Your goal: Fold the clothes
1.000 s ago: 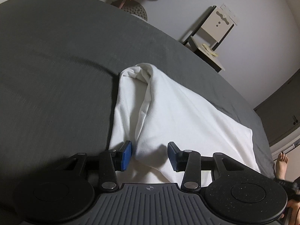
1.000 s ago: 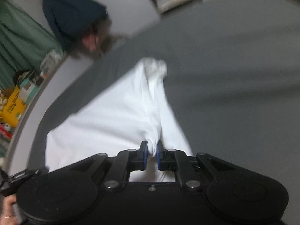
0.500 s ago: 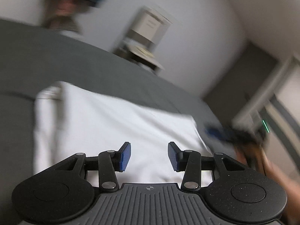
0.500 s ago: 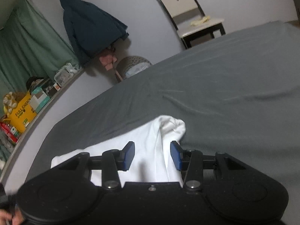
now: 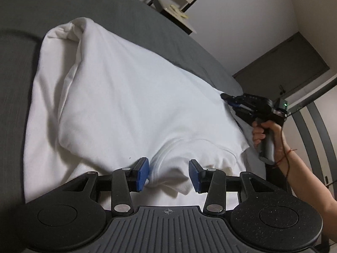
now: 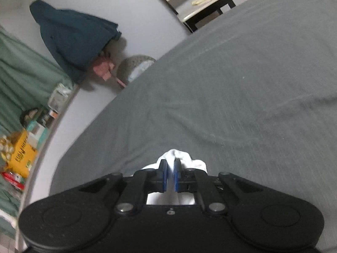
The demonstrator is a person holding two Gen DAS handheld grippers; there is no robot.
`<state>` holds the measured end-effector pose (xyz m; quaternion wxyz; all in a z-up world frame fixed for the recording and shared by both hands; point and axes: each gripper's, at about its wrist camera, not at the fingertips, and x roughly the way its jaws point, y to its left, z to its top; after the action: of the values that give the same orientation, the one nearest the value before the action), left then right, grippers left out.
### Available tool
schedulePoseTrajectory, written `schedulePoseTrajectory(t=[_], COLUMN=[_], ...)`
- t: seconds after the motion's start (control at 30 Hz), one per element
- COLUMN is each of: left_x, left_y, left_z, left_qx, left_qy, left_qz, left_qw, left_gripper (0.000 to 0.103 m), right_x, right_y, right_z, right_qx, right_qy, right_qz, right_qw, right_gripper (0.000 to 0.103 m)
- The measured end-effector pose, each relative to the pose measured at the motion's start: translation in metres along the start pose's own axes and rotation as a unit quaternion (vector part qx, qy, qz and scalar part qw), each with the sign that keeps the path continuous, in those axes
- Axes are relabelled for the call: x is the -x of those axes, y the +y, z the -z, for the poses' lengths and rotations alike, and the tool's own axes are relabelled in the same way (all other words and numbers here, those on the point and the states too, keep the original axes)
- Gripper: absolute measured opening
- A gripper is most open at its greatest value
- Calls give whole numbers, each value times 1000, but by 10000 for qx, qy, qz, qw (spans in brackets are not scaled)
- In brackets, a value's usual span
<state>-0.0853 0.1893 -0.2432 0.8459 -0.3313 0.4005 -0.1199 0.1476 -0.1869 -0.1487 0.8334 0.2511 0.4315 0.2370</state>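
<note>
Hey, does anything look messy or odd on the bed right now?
The white garment isn't flat: its far end is bunched into a rolled lump, and a fold puckers between the left tool fingers. Nothing spilled or damaged.

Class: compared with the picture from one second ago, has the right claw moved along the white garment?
Yes. The right claw has pulled back from mid-garment to the white garment's edge; more grey bed shows ahead.

Your left gripper (image 5: pixel 168 174) is angled down, jaws partly apart with a bunch of fabric between them. Your right gripper (image 6: pixel 170 176) has just closed, jaws nearly together. Your right hand (image 5: pixel 264 131) grips its handle, forearm bare.
</note>
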Motion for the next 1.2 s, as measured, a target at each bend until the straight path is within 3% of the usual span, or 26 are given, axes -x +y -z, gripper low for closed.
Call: schedulePoseTrajectory(t=[0.1, 0.17, 0.27, 0.33, 0.43, 0.5, 0.6, 0.67, 0.77, 0.8, 0.9, 0.97, 1.03, 1.1, 1.2], left_x=[7, 3, 13, 22, 33, 27, 24, 21, 27, 30, 45, 59, 74, 87, 93], left_y=[-3, -7, -15, -16, -11, -8, 2, 1, -5, -7, -11, -12, -14, -17, -15], left_z=[7, 1, 1, 0, -4, -4, -2, 3, 5, 6, 1, 0, -3, -8, -30], left_qx=[-88, -164, -277, -250, -71, 13, 139, 122, 24, -17, -145, -172, -25, 26, -77], left_qy=[39, 27, -306, -679, -1156, -1124, -871, -878, -882, -905, -1218, -1566, -2020, -2434, -2423], left_qz=[-19, -80, -153, -171, -360, -724, -1089, -1062, -1213, -1277, -1400, -1465, -1572, -1610, -1658], left_qw=[10000, 9998, 9990, 9972, 9926, 9910, 9901, 9904, 9887, 9877, 9825, 9766, 9667, 9565, 9559], left_gripper=[44, 44, 44, 44, 51, 51, 51, 51, 51, 52, 52, 59, 91, 99, 99], right_x=[-2, 3, 25, 46, 67, 68, 56, 51, 64, 70, 94, 113, 123, 121, 113], right_y=[2, 2, 16, 30, 49, 57, 53, 39, 24, 23, 30, 34, 37, 43, 52], right_z=[3, 3, 9, 19, 45, 67, 89, 96, 101, 102, 107, 110, 107, 94, 72], right_qx=[-48, -219, 9, 384, 989, 1224, 1316, 1155, 909, 883, 1218, 1386, 1525, 1701, 1931], right_qy=[24, 29, -222, -488, -527, -240, 141, 250, 133, 125, 50, -109, -212, -211, -154], right_qz=[91, 75, 210, 318, -2, -214, -89, 258, 228, 242, 229, 256, 315, 427, 613], right_qw=[9999, 9997, 9995, 9976, 9937, 9920, 9912, 9927, 9955, 9957, 9923, 9900, 9876, 9843, 9791], right_gripper=[6, 16, 26, 26, 26, 26, 25, 20, 18, 19, 37, 48, 48, 51, 56])
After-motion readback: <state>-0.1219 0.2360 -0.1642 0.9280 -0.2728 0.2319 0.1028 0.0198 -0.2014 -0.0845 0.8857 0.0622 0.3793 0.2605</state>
